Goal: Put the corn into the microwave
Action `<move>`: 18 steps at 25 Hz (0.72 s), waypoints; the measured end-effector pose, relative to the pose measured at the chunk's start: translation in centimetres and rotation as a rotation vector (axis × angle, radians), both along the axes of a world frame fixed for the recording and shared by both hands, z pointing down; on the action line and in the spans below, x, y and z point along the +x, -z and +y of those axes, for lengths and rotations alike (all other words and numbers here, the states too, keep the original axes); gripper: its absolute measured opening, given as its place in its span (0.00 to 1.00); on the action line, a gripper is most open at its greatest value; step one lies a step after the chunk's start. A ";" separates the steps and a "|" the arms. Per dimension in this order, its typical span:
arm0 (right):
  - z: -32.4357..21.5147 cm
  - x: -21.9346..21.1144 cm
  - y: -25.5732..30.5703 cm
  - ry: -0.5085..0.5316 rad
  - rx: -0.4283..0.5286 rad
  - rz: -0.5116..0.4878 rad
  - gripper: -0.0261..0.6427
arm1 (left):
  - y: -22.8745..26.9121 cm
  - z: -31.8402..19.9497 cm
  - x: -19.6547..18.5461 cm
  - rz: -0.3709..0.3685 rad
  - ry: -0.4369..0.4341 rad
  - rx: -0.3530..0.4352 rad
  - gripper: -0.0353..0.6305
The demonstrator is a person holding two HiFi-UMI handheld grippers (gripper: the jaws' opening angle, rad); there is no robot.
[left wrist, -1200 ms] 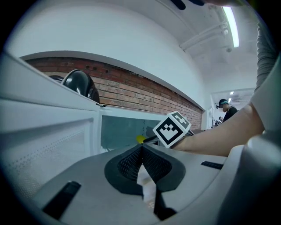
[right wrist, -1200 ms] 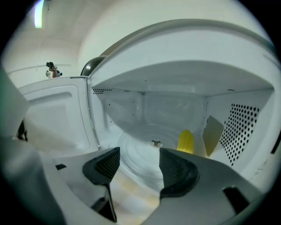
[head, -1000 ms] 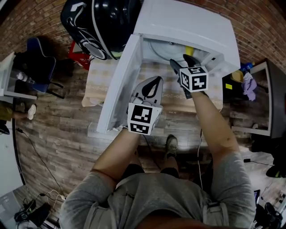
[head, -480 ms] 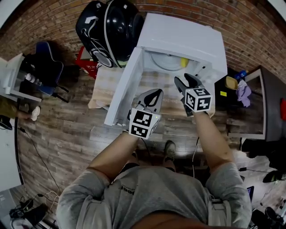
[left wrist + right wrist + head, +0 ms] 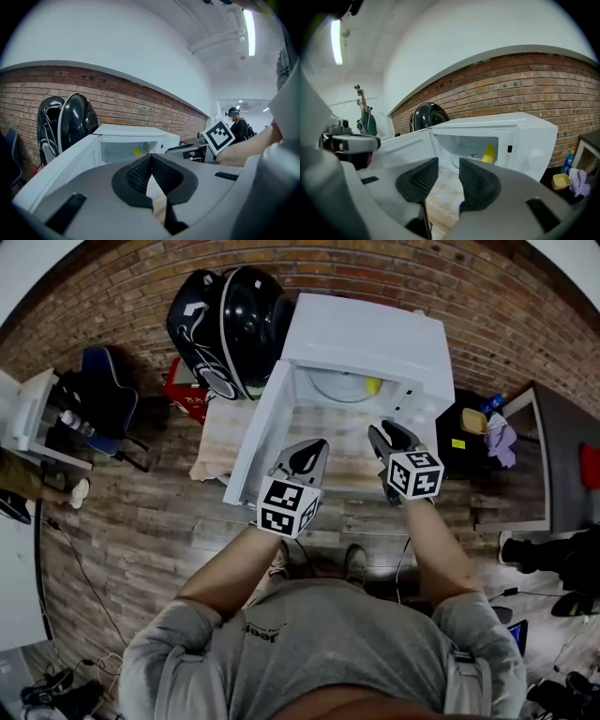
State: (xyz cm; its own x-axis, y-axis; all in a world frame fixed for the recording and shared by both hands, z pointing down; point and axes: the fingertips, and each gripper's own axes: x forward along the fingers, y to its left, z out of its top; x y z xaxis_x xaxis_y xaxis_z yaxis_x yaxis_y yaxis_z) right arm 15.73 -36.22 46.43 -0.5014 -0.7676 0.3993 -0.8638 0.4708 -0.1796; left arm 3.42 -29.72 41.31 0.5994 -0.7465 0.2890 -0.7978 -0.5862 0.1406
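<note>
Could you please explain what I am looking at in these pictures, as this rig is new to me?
There is no robot: a person holds hand-held tongs in each hand. One picture comes from a camera on the person's head, looking down; the other two come from cameras riding on the tongs, looking along their jaws. On the cloth-covered table stands a white microwave with its door open, and the yellow corn is inside. The left tongs are shut on nothing. The right tongs have just been closing, yet their jaws stand apart with nothing between them.
</note>
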 end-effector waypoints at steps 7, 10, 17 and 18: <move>2.3 0.8 2.6 0.007 0.012 -0.027 0.19 | 2.3 2.0 -0.8 0.003 -0.017 -0.019 0.06; 3.3 1.3 3.4 0.008 0.015 -0.021 0.16 | 3.3 2.5 -1.0 0.005 -0.019 -0.009 0.06; 4.5 3.0 6.2 -0.023 0.049 -0.020 0.10 | 6.3 2.9 -1.1 0.015 -0.039 0.020 0.06; 4.5 3.2 6.7 -0.028 0.056 -0.021 0.10 | 6.7 2.9 -1.1 0.017 -0.042 0.023 0.06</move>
State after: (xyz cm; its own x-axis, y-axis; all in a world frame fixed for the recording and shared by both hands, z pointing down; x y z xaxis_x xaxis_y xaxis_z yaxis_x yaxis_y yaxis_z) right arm 18.97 -31.70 39.74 -0.4871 -0.8023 0.3451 -0.8731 0.4561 -0.1720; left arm 2.27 -26.83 34.65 0.6352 -0.7268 0.2612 -0.7700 -0.6224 0.1404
